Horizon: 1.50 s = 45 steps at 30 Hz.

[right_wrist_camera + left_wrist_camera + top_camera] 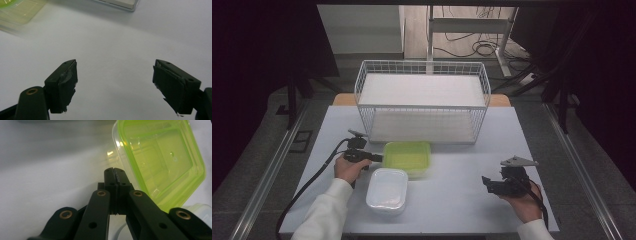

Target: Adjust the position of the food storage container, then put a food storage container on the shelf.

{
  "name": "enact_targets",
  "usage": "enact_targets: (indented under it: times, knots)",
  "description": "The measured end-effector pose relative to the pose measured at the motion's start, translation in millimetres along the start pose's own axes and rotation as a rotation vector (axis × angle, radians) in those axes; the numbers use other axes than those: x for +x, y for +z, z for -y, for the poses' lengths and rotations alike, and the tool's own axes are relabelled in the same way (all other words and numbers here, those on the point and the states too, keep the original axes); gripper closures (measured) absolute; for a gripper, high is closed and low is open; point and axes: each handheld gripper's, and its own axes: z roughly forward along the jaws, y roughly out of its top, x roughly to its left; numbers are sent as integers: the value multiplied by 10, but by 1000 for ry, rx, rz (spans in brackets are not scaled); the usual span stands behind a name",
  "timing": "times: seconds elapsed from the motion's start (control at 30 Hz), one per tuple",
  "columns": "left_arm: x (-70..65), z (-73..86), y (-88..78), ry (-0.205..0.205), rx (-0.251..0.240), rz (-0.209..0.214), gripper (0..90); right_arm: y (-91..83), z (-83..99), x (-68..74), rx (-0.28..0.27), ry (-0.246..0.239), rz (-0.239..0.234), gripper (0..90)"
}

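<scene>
Nearest me, my left tool [115, 171] is pressed together, empty, beside the green plastic container [160, 160]; right tool [115, 85] spread; I'd open before gripping its rim squarely.

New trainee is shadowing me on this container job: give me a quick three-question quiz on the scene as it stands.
1. True or false: the left gripper has its jaws shut with nothing between them.
2. Which stands nearer the wire basket: the green container or the white container?
3. The right gripper is: A) open over bare table, B) shut on a lid, C) inside the basket.

Key: 1 true; 2 the green container; 3 A.
</scene>
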Motion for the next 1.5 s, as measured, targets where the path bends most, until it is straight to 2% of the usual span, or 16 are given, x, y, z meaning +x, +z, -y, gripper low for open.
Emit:
enact_targets:
  times: [0.07,0.2,0.23,0.3,0.37,0.57,0.63,0.77,0.83,0.9,1.07,1.2,1.27,1.33,1.43,1.5]
  knots:
    - [-19,5,-119,14,-37,-22,896,-11,-2,11,-11,-4,0,192]
    - [-30,30,-278,32,-68,-34,894,-29,-3,24,-21,-3,-8,191]
    - [-48,63,-385,42,-91,-35,886,-37,0,27,-23,-5,-10,191]
    - [-63,85,-437,45,-104,-36,883,-40,1,27,-23,-4,-9,190]
    - [-116,161,-593,72,-131,-42,883,-51,1,33,-27,0,-8,190]
    - [-206,315,-846,107,-188,-27,868,-61,-31,71,-37,-10,-8,190]
    - [-230,351,-892,117,-183,-22,829,-66,-44,84,-46,-13,-13,190]
    - [-262,388,-963,116,-199,-7,630,-56,-62,114,-57,-19,-30,190]
    - [-252,387,-985,103,-207,-9,484,-33,-64,126,-58,-40,-35,190]
    - [-247,389,-997,102,-209,-10,431,-26,-63,128,-59,-46,-36,189]
    - [-243,392,-1036,112,-236,15,402,-16,-49,114,-83,-49,-58,195]
    - [-249,390,-1035,110,-259,18,382,-9,-64,89,-100,-18,-75,205]
    - [-266,396,-1027,116,-250,26,369,-9,-80,81,-111,10,-95,212]
    - [-274,392,-1027,115,-252,30,368,-6,-117,94,-120,41,-142,225]
    - [-277,368,-1024,119,-253,18,366,16,-159,121,-117,41,-168,230]
    - [-288,341,-1018,121,-253,33,359,44,-219,141,-114,25,-187,237]
